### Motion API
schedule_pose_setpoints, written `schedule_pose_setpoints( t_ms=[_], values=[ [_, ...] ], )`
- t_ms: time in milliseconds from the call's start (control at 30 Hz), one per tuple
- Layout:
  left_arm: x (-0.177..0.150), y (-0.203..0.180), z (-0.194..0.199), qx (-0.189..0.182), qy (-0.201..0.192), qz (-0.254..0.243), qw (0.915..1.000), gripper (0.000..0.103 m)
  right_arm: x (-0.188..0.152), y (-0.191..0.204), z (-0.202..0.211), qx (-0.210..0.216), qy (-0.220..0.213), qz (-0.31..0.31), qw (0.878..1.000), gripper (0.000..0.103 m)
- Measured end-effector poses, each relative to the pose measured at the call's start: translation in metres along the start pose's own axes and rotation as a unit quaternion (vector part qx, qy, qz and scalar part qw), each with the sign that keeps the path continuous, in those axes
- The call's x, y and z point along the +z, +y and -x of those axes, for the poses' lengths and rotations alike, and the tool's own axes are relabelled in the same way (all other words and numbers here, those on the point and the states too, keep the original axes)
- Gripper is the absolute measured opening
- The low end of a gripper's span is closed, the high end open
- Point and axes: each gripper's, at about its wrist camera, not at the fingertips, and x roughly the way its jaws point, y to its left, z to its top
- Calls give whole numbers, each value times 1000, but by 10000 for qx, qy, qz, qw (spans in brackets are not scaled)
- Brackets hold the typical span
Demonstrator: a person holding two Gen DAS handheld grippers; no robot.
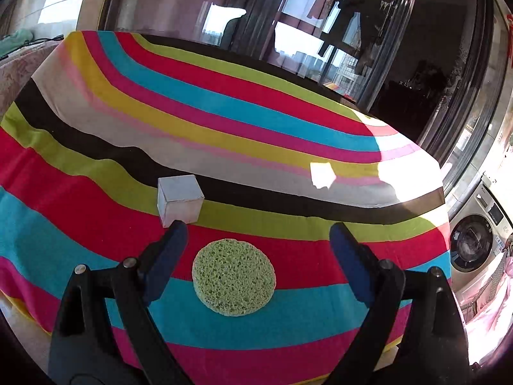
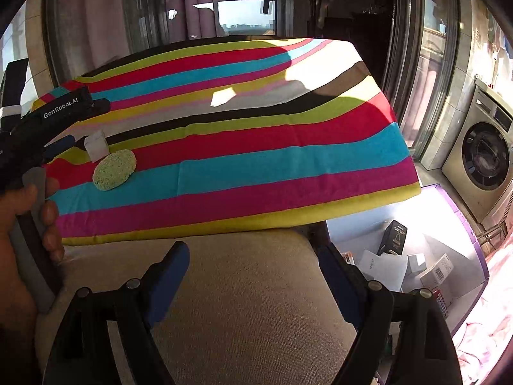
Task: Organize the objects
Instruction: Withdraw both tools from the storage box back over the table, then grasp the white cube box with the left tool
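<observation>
A round green sponge point(image 1: 233, 276) lies flat on the striped tablecloth point(image 1: 256, 134). A small white box point(image 1: 179, 199) stands just behind it to the left. My left gripper point(image 1: 259, 234) is open and empty, its fingers on either side of the sponge and above it; the left fingertip point(image 1: 178, 229) is close to the box. In the right wrist view the sponge point(image 2: 114, 169) and box point(image 2: 95, 146) sit at the table's left end, with the left gripper point(image 2: 61, 146) beside them. My right gripper point(image 2: 253, 253) is open and empty, held over a beige cushion point(image 2: 256, 288), off the table.
A box on the floor point(image 2: 461, 234) at the right holds several small packages, among them a black carton point(image 2: 392, 237). A washing machine point(image 2: 484, 157) stands at the far right. Glass doors run behind the table. A bright sun patch point(image 1: 322, 175) falls on the cloth.
</observation>
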Motion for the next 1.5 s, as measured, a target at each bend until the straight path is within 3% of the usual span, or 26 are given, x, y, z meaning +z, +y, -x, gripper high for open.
schedule_pose_setpoints(
  t_ms=[233, 533, 600, 667, 767, 1200, 1500],
  values=[
    [9, 37, -35, 464, 337, 389, 9976, 92, 10, 17, -10, 348, 37, 214, 9992, 84],
    [14, 42, -74, 1235, 604, 97, 9905, 91, 27, 40, -24, 634, 5, 495, 9968, 84],
    [17, 47, -83, 1353, 655, 60, 9886, 83, 31, 47, -29, 676, -2, 563, 9961, 84],
    [16, 53, -92, 1342, 782, 84, 9878, 64, 35, 53, -32, 716, -21, 642, 9954, 84],
    [14, 59, -94, 1268, 783, 142, 9887, 51, 41, 65, -40, 745, -27, 806, 9940, 84],
    [11, 89, -38, 997, 356, 832, 9909, 50, 64, 130, -74, 1136, 6, 1506, 9820, 84],
    [16, 92, -37, 926, 301, 903, 9911, 50, 73, 156, -96, 1433, 88, 1694, 9750, 84]
  ],
)
